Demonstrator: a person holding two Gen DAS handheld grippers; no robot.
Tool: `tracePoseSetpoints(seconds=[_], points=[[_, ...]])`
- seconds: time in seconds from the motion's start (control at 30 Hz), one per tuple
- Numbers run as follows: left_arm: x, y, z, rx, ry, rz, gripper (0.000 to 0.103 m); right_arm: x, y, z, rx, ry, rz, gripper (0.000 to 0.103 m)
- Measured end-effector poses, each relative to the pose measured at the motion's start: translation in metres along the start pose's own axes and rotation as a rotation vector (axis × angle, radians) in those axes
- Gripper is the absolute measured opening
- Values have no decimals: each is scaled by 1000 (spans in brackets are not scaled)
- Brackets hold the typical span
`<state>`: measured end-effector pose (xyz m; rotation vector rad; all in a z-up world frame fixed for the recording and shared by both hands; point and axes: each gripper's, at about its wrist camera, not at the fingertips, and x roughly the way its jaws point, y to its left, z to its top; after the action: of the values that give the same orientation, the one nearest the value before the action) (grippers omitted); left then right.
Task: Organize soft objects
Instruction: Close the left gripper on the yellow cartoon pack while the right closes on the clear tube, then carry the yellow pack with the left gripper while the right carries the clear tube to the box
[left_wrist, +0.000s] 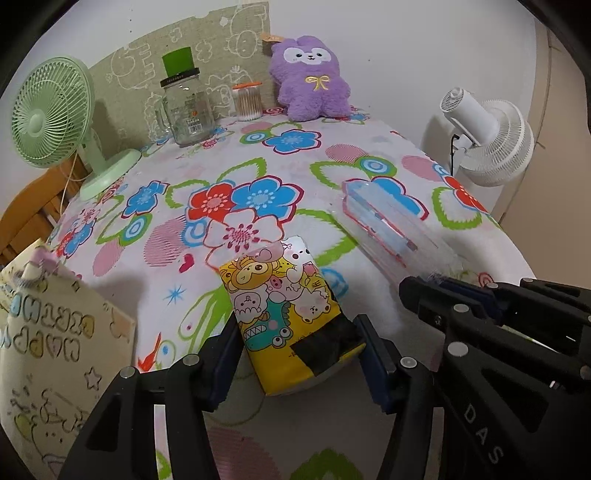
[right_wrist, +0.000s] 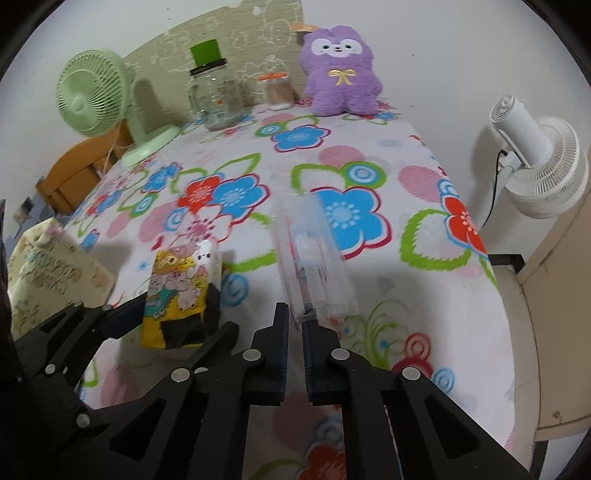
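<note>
Fingers of the left gripper (left_wrist: 295, 354) stand on either side of a yellow soft tissue pack printed with cartoon animals (left_wrist: 284, 306), their blue pads touching its near end, where a black patch shows; the left gripper is gripping it. The pack lies on the bench (left_wrist: 369, 147), which is covered by a white cloth with big red, blue and green flowers, and its far end points toward the middle of the cloth.

The right gripper (right_wrist: 294, 332) is closed, its two fingers almost together, pinching the near edge of a clear plastic packet with pink and blue contents (right_wrist: 314, 266). That packet stretches straight away from the fingertips; the frames do not show whether it rests on the cloth. Seen from the left wrist, the packet sits to the right of the tissue pack, near it but apart, with the right gripper's fingers (left_wrist: 461, 299) clamped on its lower end.

At the far edge a purple plush animal with a gold bow (left_wrist: 310, 79) sits upright against the wall, beside a small orange-lidded jar of cotton swabs (left_wrist: 247, 101) and a clear glass mug jar with a green lid (left_wrist: 184, 107). A light green desk fan (left_wrist: 48, 118) stands at the far left corner. A white fan (left_wrist: 491, 144) stands off the right side. A cream fabric bag with pastel lettering (left_wrist: 55, 332) stands at the near left.
</note>
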<state>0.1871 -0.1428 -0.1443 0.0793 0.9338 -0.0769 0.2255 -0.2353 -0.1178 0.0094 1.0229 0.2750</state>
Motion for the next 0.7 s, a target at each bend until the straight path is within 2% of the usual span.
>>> tracePoseSetpoints(seconds=[0.27, 0.7], points=[[-18, 6, -14, 12, -20, -21, 60, -23, 20, -15, -27, -10, 25, 9], [-42, 11, -31, 17, -43, -45, 57, -43, 31, -34, 0, -28, 28, 9]])
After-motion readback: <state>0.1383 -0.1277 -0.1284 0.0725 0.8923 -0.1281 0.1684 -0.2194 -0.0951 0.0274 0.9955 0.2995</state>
